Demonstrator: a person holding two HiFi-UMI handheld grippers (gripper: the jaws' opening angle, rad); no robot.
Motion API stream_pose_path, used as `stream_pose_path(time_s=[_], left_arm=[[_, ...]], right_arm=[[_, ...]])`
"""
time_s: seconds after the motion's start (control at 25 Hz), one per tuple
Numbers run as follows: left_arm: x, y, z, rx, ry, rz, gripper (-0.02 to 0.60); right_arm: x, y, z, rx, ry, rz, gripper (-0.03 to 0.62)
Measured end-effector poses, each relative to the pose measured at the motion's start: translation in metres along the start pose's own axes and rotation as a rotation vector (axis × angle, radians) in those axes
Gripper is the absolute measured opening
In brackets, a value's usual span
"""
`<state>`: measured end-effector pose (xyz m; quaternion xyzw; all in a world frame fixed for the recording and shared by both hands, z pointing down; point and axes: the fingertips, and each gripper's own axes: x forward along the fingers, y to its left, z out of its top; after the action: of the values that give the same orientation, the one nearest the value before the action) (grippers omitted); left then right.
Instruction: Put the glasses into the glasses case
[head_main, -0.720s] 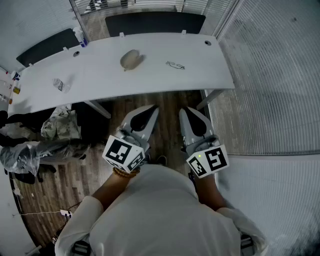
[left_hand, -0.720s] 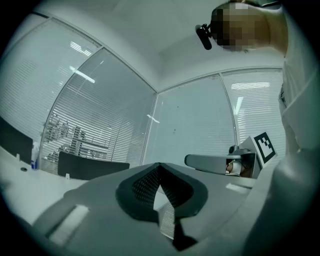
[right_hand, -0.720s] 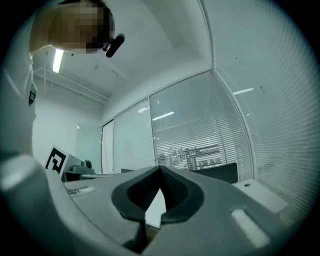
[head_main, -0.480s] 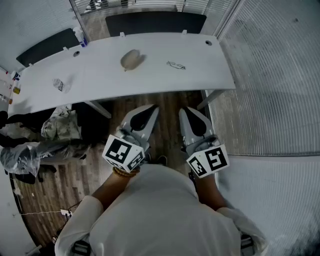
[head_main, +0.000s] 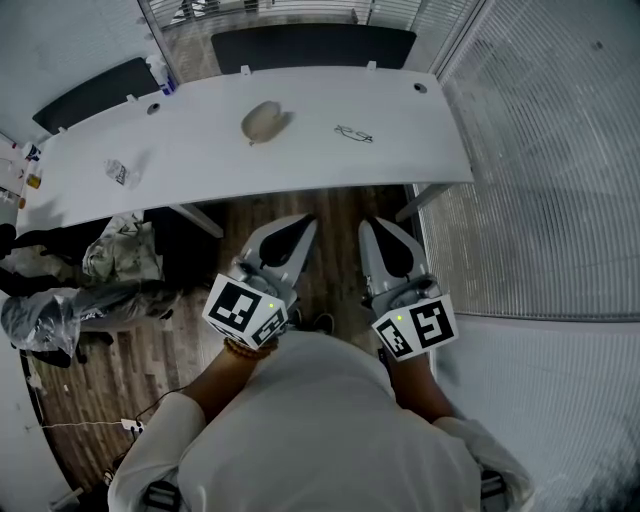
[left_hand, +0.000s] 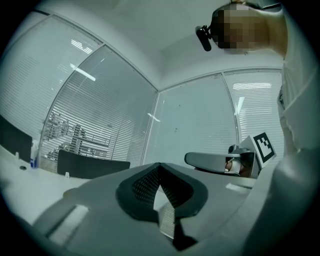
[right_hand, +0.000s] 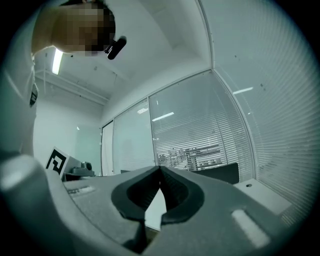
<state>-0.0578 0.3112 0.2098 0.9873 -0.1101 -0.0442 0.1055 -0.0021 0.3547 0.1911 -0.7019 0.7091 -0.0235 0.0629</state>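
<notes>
Glasses (head_main: 352, 131) are lying folded toward the right half of the long white surface (head_main: 430, 160). They are well apart from both grippers, so the task is not yet under way.

At the far left of the surface a small crumpled clear packet (head_main: 118, 171) is lying by itself, with no legible print on it. Right of it, near the middle, the beige glasses case (head_main: 262, 120) is resting on the surface. It is near the glasses but not touching them, which looks like a layout set for a short carry from one to the other. Whether the case is lying open cannot be told at this size.

Nearer the person, the left gripper (head_main: 306, 220) is being held level over the floor in front of the body. Its jaws are meeting at the tips with nothing between them, and the right gripper (head_main: 368, 224) is doing the same beside it. This is probably a ready pose before reaching out.

No brand or writing is showing anywhere; only black-and-white square markers are visible on the left cube (head_main: 246, 310) and the right cube (head_main: 415, 329).
</notes>
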Motion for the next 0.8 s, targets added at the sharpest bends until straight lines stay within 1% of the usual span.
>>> stream_pose_path(time_s=[0.32, 0.48, 0.64, 0.8], left_arm=[[0.026, -0.009, -0.007, -0.001, 0.0, 0.028, 0.0], [0.04, -0.007, -0.005, -0.001, -0.005, 0.045, 0.0], [0.054, 0.007, -0.005, 0.004, -0.008, 0.054, 0.0], [0.075, 0.036, -0.006, 0.0, -0.014, 0.063, 0.0]], right_arm=[[-0.007, -0.027, -0.003, 0.011, 0.02, 0.034, 0.002], [-0.001, -0.041, -0.002, 0.009, 0.022, 0.048, 0.002], [0.015, -0.055, -0.004, 0.02, 0.024, 0.05, 0.002], [0.046, -0.073, -0.012, 0.025, 0.034, 0.053, 0.002]])
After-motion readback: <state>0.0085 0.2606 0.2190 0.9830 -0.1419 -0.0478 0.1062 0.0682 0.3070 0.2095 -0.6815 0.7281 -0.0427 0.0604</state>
